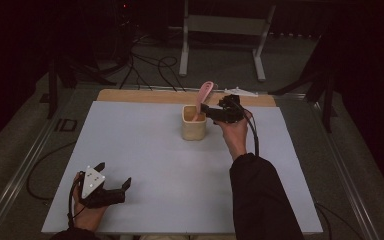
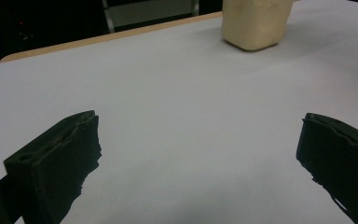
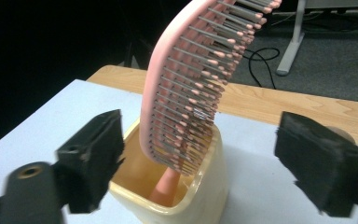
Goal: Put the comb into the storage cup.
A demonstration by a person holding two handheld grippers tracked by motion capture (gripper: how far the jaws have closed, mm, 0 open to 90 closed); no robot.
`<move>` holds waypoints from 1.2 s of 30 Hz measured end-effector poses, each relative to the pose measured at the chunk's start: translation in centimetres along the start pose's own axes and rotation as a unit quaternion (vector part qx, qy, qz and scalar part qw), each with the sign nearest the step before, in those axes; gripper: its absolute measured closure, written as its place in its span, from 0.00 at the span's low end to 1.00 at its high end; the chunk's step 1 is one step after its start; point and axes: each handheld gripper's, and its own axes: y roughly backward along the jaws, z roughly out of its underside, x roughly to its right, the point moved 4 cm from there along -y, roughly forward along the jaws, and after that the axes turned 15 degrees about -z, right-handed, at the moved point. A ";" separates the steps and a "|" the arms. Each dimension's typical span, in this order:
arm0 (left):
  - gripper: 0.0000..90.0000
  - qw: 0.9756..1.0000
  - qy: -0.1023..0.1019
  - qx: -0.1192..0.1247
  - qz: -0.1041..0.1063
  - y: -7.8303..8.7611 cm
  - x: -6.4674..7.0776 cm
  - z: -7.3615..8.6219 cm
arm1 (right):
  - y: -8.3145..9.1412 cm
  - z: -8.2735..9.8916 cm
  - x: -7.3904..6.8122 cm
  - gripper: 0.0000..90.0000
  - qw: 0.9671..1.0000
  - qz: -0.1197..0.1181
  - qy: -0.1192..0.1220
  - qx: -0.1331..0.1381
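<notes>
Standing handle-down in cream cup (image 3: 200, 186): pink hairbrush (image 3: 186, 93).

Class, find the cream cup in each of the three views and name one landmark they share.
High view: cream cup sits right of centre, toward the table's far side.
Left gripper view: at the top edge, right of centre.
Right gripper view: bottom centre, holding the pink hairbrush.
Shared landmark: the table's wooden far edge.

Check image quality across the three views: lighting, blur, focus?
High view: dim, dark surroundings, table evenly lit, cup and pink brush small but legible. Left gripper view: soft; cup cropped at the top. Right gripper view: brush bristles sharp, near jaws slightly blurred, black background left.
</notes>
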 end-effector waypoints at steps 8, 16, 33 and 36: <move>0.00 1.000 0.000 0.001 0.000 0.0 0.1 0.0 | 0.3 0.3 0.0 0.10 1.000 -0.001 0.007 -0.012; 0.00 1.000 0.001 0.001 -0.001 0.0 0.0 0.0 | 1.6 1.0 0.3 0.09 1.000 -0.002 0.021 -0.024; 0.00 1.000 -0.001 0.001 -0.003 0.0 0.1 -0.1 | 4.4 3.5 0.4 0.10 0.999 -0.006 0.028 -0.027; 0.00 1.000 -0.002 0.001 -0.002 0.0 0.1 -0.1 | 4.8 4.2 0.5 0.10 0.999 -0.008 0.028 -0.032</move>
